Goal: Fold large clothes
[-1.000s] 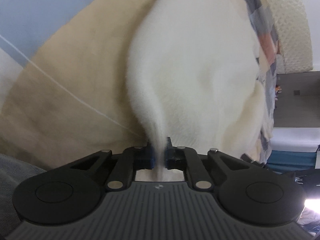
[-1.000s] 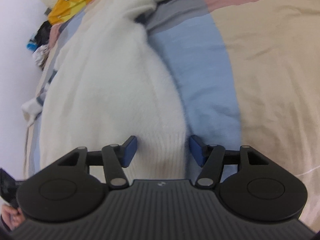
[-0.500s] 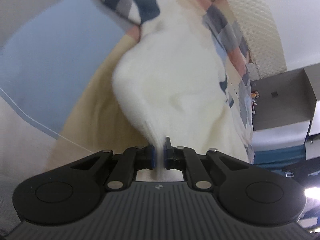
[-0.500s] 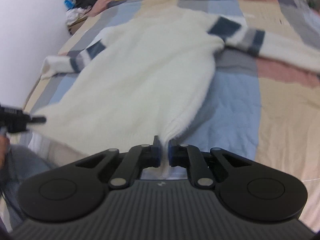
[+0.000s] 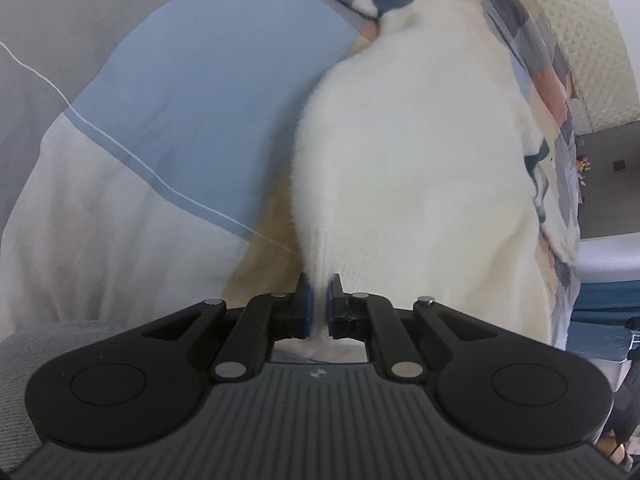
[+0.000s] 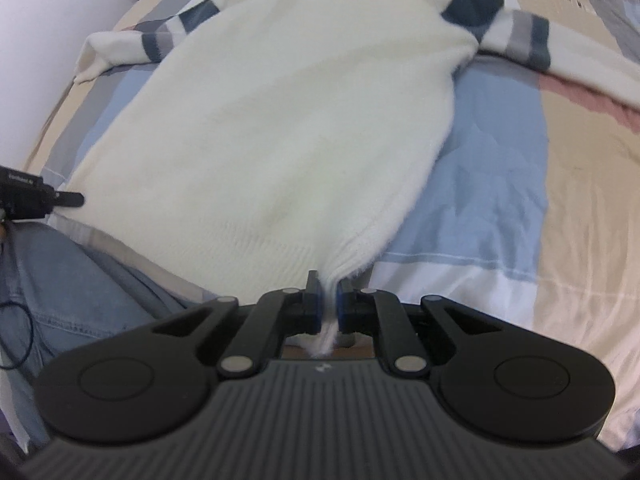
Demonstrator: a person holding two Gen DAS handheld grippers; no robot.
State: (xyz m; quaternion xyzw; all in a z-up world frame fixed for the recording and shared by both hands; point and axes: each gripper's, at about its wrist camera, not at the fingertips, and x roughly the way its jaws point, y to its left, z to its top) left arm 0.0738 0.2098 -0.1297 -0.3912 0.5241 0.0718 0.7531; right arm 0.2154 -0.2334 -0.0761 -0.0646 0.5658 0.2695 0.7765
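A large white fluffy sweater [image 6: 280, 120] with navy and grey striped sleeves lies spread on the bed, sleeves out to both sides. My right gripper [image 6: 328, 304] is shut on the sweater's ribbed hem at its right corner. My left gripper [image 5: 318, 304] is shut on the hem's other corner, and the sweater [image 5: 420, 160] stretches away from it in the left wrist view. The left gripper's tip [image 6: 68, 199] also shows at the left edge of the right wrist view, at the hem.
The bed carries a patchwork quilt [image 6: 500, 152] of blue, beige, pink and grey blocks. A white wall [image 6: 40, 40] runs along the left. The person's jeans-clad leg [image 6: 72, 280] is at the bed's near edge. A quilted headboard [image 5: 580, 40] is at the far end.
The right gripper has closed on the hem corner and pulled back. Both grippers have drawn the sweater toward the near edge, stretching it flat.
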